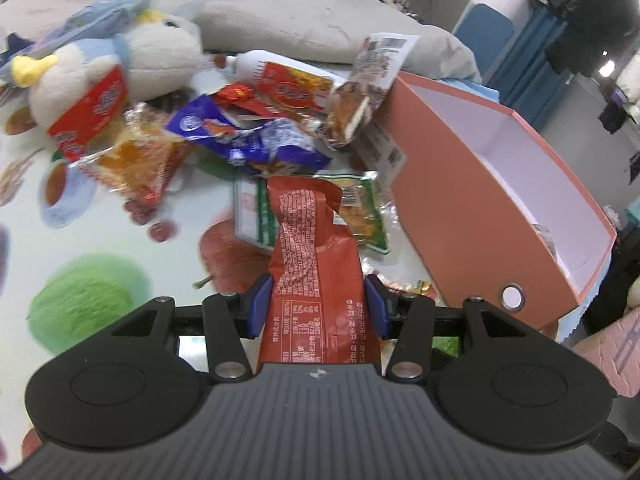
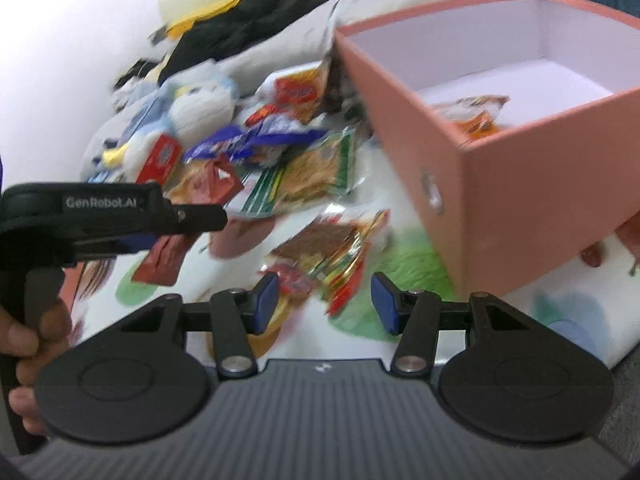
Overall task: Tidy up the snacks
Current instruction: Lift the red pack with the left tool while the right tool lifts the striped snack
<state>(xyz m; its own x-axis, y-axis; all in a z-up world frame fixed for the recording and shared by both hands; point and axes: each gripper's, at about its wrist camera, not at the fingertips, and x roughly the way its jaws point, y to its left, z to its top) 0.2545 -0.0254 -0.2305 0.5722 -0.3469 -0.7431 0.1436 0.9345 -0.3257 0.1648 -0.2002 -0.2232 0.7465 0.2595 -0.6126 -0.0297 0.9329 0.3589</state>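
Note:
My left gripper (image 1: 318, 304) is shut on a red snack packet (image 1: 316, 256) and holds it above the printed tablecloth; the packet also shows in the right wrist view (image 2: 168, 254), hanging under the left gripper body (image 2: 108, 216). The salmon-pink box (image 1: 460, 200) stands open to the right, white inside, and in the right wrist view (image 2: 520, 200) it holds one orange snack (image 2: 476, 116). A heap of snack packets (image 1: 248, 136) lies behind. My right gripper (image 2: 325, 300) is open and empty, above a small brown and gold packet (image 2: 332, 248).
A plush toy (image 1: 120, 60) with a red snack box (image 1: 92, 112) sits at the back left. A white bottle (image 1: 280, 68) and a grey pillow (image 1: 300, 20) lie behind the heap. A green packet (image 1: 360, 212) lies beside the box. The table edge (image 2: 624, 344) is at right.

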